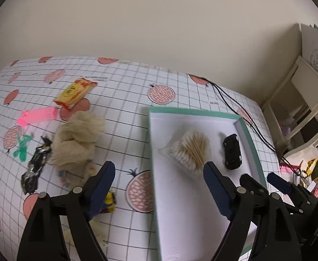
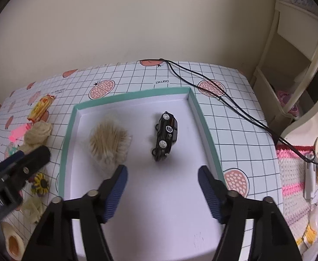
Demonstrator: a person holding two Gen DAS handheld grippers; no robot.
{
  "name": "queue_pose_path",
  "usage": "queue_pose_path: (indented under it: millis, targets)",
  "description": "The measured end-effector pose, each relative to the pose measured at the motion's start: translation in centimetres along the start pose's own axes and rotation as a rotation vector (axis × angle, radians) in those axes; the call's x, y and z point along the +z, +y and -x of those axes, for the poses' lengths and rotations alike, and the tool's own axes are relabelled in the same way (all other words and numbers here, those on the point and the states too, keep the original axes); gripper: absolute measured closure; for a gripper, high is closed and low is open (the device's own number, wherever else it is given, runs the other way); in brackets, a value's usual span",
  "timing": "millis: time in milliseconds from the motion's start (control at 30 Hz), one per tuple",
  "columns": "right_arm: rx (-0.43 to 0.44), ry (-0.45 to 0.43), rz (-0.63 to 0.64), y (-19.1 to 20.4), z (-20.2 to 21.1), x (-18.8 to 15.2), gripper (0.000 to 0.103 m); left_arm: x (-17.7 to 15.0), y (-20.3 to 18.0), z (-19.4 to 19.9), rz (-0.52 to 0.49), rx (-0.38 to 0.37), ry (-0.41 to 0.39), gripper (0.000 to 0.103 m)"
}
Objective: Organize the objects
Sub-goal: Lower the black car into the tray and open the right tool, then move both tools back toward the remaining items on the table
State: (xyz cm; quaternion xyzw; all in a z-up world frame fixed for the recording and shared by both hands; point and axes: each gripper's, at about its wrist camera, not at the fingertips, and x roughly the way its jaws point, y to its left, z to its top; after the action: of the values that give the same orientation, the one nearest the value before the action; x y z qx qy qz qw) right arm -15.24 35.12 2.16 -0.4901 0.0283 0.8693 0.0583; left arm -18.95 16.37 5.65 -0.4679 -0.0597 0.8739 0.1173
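A white tray with a teal rim (image 1: 249,143) (image 2: 199,108) lies on the gridded tablecloth. Inside it rest a clear pack of cotton swabs (image 1: 189,150) (image 2: 110,143) and a black toy car (image 1: 232,151) (image 2: 166,133), the car tipped on its side. My left gripper (image 1: 159,181) hangs open over the tray's left rim, nothing between its fingers. My right gripper (image 2: 162,181) stands open above the tray's near half, empty. Left of the tray lie a beige cloth wad (image 1: 77,140) (image 2: 37,133), a yellow snack packet (image 1: 75,92) (image 2: 41,107), a pink strip (image 1: 38,116) and a black wrapper (image 1: 36,165).
A green toy figure (image 1: 22,146), a small yellow toy (image 1: 109,202) and a sunflower trinket (image 2: 40,183) lie on the cloth. Black cables (image 2: 235,108) run off the table's right edge. White shelving (image 2: 293,82) and a pink knitted mat (image 2: 293,184) stand at the right.
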Motion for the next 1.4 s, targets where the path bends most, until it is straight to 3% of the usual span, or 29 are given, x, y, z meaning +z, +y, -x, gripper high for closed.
queue_pose_path:
  millis: [100,200,267,400,767,1033,1400]
  targets:
    - [0.002,0.014,-0.018,-0.3,0.0,-0.5,0.022,-0.4,0.7,0.8,0.007,0.004,-0.015,0.006]
    - [-0.007,0.014,-0.013,-0.1,0.1,-1.0,0.017,-0.8,1.2,1.4,0.005,0.016,-0.026,0.006]
    - [-0.004,0.004,-0.019,-0.2,0.3,-1.1,0.005,-0.9,1.7,1.7,0.019,0.019,-0.026,0.006]
    - [-0.002,-0.011,-0.037,-0.3,0.6,-1.1,0.0,-1.1,2.4,1.8,0.023,0.041,-0.031,0.0]
    - [-0.008,-0.036,-0.045,0.8,0.9,-0.9,0.0,-0.7,4.3,2.4,0.038,0.055,-0.05,0.0]
    - [0.037,-0.08,-0.043,2.6,2.7,0.2,0.0,0.0,7.5,4.3,0.062,0.056,-0.075,0.0]
    - [0.209,-0.099,0.076,12.3,5.1,1.4,0.0,0.6,14.7,7.7,0.164,0.061,-0.135,0.0]
